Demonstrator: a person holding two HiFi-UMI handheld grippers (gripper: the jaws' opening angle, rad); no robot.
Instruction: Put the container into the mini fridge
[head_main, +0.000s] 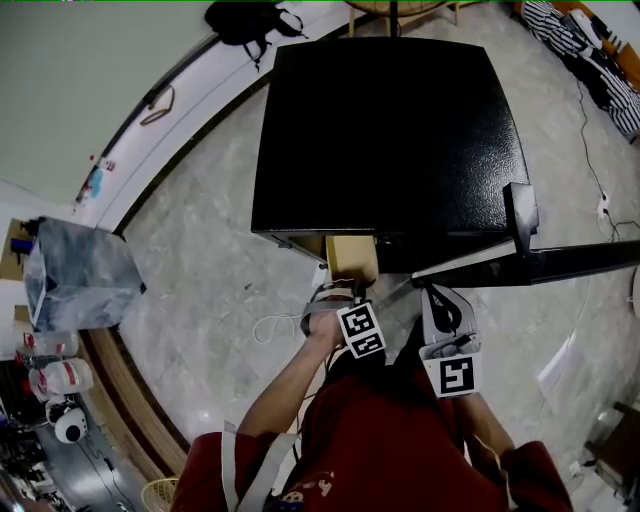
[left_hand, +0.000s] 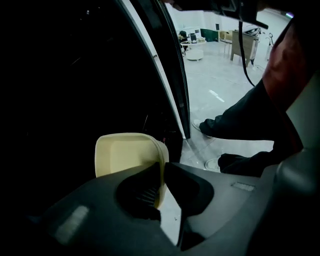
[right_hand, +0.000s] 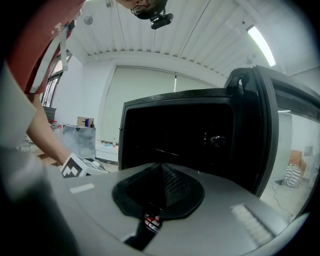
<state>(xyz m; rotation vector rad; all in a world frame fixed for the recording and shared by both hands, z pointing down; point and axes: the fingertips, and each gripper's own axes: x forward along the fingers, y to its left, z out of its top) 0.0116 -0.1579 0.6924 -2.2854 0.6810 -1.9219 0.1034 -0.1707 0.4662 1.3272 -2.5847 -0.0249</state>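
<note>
Marble floor (head_main: 200, 270), open mini fridge (head_main: 390, 130), left gripper (left_hand: 163, 172) pinching container (left_hand: 125, 152)

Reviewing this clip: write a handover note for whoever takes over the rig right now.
Left gripper: jaws shut on the rim of the cream container, held at the fridge's open front.
Right gripper: jaws shut, empty, facing the dark interior.
Mini fridge: door swung open.
Done: door open, container gripped and at the opening.
Left: set the container inside, release, pull back, probably close the door.
</note>
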